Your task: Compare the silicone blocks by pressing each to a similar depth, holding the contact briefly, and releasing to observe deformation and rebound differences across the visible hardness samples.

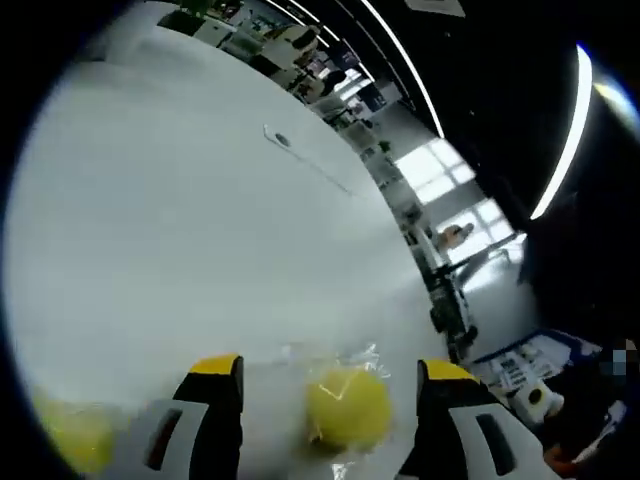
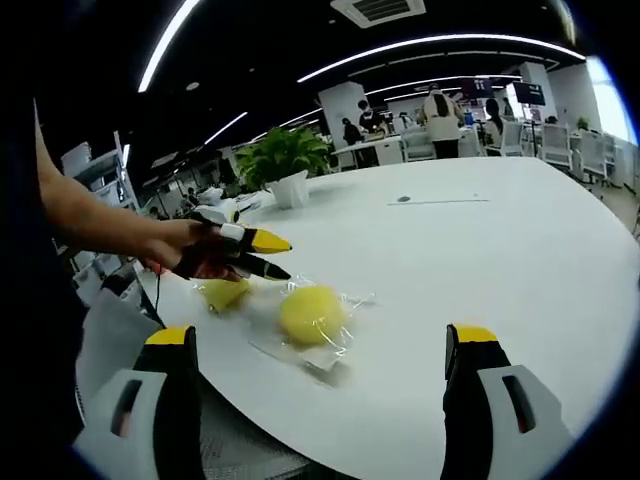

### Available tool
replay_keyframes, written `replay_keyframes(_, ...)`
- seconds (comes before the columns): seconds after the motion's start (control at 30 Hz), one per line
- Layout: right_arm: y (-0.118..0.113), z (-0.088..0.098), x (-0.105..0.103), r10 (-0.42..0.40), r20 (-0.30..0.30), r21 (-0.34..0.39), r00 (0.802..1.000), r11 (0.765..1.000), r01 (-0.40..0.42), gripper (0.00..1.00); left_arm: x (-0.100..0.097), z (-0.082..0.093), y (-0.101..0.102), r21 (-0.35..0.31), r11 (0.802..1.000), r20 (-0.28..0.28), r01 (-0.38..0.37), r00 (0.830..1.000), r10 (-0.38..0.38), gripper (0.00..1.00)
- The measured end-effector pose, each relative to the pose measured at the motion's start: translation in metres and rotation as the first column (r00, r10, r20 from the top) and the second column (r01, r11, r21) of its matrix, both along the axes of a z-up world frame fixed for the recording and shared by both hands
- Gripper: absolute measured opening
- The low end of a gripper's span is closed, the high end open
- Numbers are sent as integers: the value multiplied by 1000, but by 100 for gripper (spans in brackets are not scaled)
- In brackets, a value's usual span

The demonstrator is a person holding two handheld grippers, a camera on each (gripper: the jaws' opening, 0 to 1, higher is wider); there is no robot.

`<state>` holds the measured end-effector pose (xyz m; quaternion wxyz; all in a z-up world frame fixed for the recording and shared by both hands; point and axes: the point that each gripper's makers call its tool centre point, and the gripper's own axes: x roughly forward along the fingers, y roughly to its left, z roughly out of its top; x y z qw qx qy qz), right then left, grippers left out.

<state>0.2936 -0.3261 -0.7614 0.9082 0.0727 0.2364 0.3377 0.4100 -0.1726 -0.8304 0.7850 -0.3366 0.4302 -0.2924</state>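
In the left gripper view, the left gripper has its jaws spread wide, with nothing clamped. Between them, on the white table, lies a round yellow block in a clear wrapper. It touches neither jaw. A second yellow block lies left of the first, beyond the left jaw, blurred at the picture's edge. Up the table from the first block is a small round cap set in the tabletop, with a thin seam running from it. Past the table's far edge are desks and bright windows.

In the right gripper view, the right gripper also stands wide, holding nothing. The first block lies on the table ahead of the jaws, nearer the left one, its wrapper spread flat around it. Just left of this block lies the second block, smaller and partly shaded. The left gripper comes in from the left, held in a hand, its yellow-and-black tips over the second block. Whether they touch it I cannot tell. Beyond the first block, at the table's far side, stands a potted plant. People sit at desks behind it.
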Motion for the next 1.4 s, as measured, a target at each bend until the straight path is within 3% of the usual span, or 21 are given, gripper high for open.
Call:
replay_keyframes(0.1, 0, -1, -1, 3, -6, -1, 1000, 1000, -3, 96, 2, -7, -5, -13, 1000, -33, -1, 999, 0, 51)
replay_keyframes(0.2, -4, -4, -1, 3, -7, -21, 1000, 1000, -3, 96, -1, -11, -12, -73, 997, -128, -35, 991, 26, 48)
replay_keyframes(0.3, -7, -5, 0, -8, -11, -15, 1000, 1000, 8, 96, -2, -16, -14, -61, 998, -125, -20, 992, 12, 35)
replay_keyframes(0.37, -8, -6, 0, -9, -11, -16, 1000, 1000, 9, 96, 0, -27, -10, -26, 998, -158, -56, 986, 51, 31)
replay_keyframes(0.47, -8, -7, -3, -5, -17, -19, 1000, 1000, 4, 96, 3, -28, -15, -51, 997, -157, -55, 987, 47, 25)
replay_keyframes(0.53, -8, -8, -4, -2, -21, -22, 1000, 1000, 2, 96, -2, -30, -17, -4, 1000, -137, -10, 991, 9, 20)
replay_keyframes(0.57, -8, -9, -4, -3, -24, -20, 1000, 1000, 2, 96, -5, -38, -13, 60, 998, -118, 18, 993, -11, 15)
replay_keyframes(0.6, -9, -9, -5, -3, -26, -18, 1000, 1000, 3, 96, -1, -33, -17, 19, 1000, -101, -13, 995, 15, 14)
replay_keyframes(0.67, -8, -8, -5, -2, -28, -18, 1000, 1000, 2, 96, -2, -34, -17, 12, 1000, -126, -26, 992, 27, 13)
replay_keyframes(0.77, -8, -8, -5, -2, -27, -17, 1000, 1000, 2, 96, 2, -35, -13, 66, 998, -54, -9, 998, 13, 9)
replay_keyframes(0.8, -8, -7, -5, -2, -27, -17, 1000, 1000, 2, 96, 2, -32, -15, 55, 998, -44, -2, 999, 4, 6)
replay_keyframes(0.97, -6, -8, -4, -3, -28, -17, 1000, 1000, 3, 96, -1, -37, -12, 76, 997, -97, 11, 995, -3, 1)
replay_keyframes(1.17, -5, -6, -2, -7, -24, -18, 1000, 1000, 7, 96, -1, -34, -13, 80, 997, -84, 18, 996, -11, 0)
replay_keyframes(1.27, -5, -6, -2, -6, -23, -24, 1000, 1000, 5, 96, -3, -24, -19, 66, 997, -49, 37, 998, -33, 0)
replay_keyframes(1.4, -6, -6, -1, -13, -26, -19, 1000, 1000, 12, 96, -4, -17, -19, 25, 999, -67, 29, 997, -27, 0)
